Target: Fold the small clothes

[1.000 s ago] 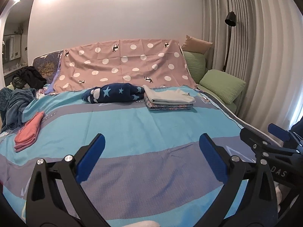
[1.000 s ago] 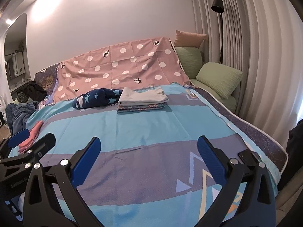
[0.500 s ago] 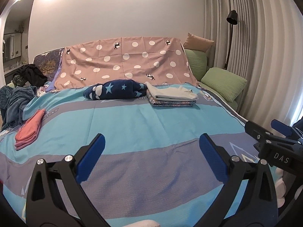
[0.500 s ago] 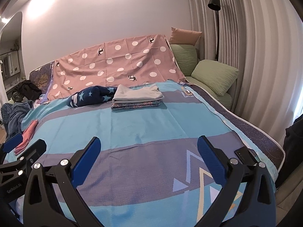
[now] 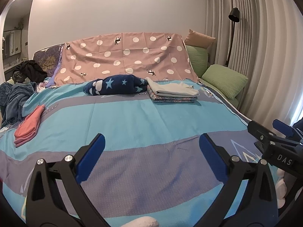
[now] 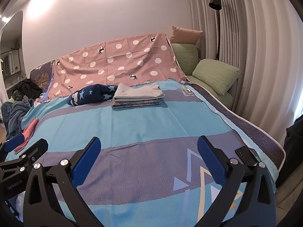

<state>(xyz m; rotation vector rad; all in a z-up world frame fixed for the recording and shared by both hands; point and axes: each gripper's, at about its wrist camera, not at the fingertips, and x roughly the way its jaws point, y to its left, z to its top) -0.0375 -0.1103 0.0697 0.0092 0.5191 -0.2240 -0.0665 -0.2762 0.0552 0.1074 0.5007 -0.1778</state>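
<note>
A stack of folded small clothes (image 5: 173, 92) (image 6: 138, 96), pale grey on top of floral pieces, rests far back on the blue striped bedspread (image 5: 144, 121) (image 6: 151, 124). A folded coral garment (image 5: 28, 126) (image 6: 28, 132) lies at the bed's left edge. My left gripper (image 5: 150, 147) hovers open over the near part of the bed, nothing between its blue pads. My right gripper (image 6: 148, 147) is likewise open and empty, and its fingers (image 5: 274, 138) show at the right of the left wrist view.
A navy star-patterned bundle (image 5: 115, 85) lies beside the stack. A pink polka-dot sheet (image 5: 125, 56) drapes the headboard. Green pillows (image 5: 223, 79) sit at the right, a heap of dark clothes (image 5: 15, 94) at the left. A black phone (image 6: 246, 154) rests near the bed's right edge.
Both grippers have tilted up slightly, so the bed and the stack sit lower in each view. Both stay open and empty.
</note>
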